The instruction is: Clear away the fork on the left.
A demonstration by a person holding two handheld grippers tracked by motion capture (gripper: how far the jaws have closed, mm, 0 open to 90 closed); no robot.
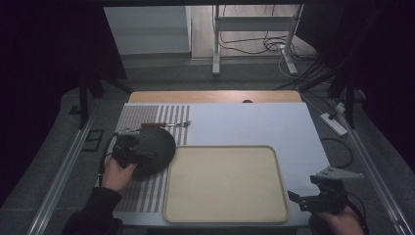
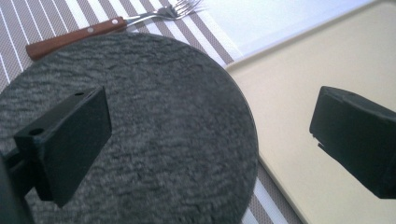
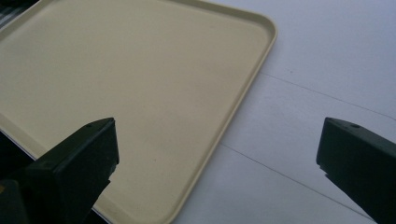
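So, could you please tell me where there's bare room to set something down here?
The beige tray is bare, and so is the white mat behind it and to its right. It's crowded on the striped placemat, where the dark round plate, the fork and the left gripper sit.

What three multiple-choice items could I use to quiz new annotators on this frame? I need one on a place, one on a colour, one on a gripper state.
1. Where does the fork lie?
A. On the tray
B. On the striped mat, beyond the dark round plate
C. On the floor

2. What colour is the tray?
A. Beige
B. Red
C. Blue

3. How stands the right gripper?
A. Shut on the fork
B. Shut on the tray
C. Open, holding nothing

Key: 1 B, the fork rests on the striped mat past the dark round plate. 2 A, its whole surface is beige. 3 C, the right gripper view shows its jaws wide apart with nothing between.
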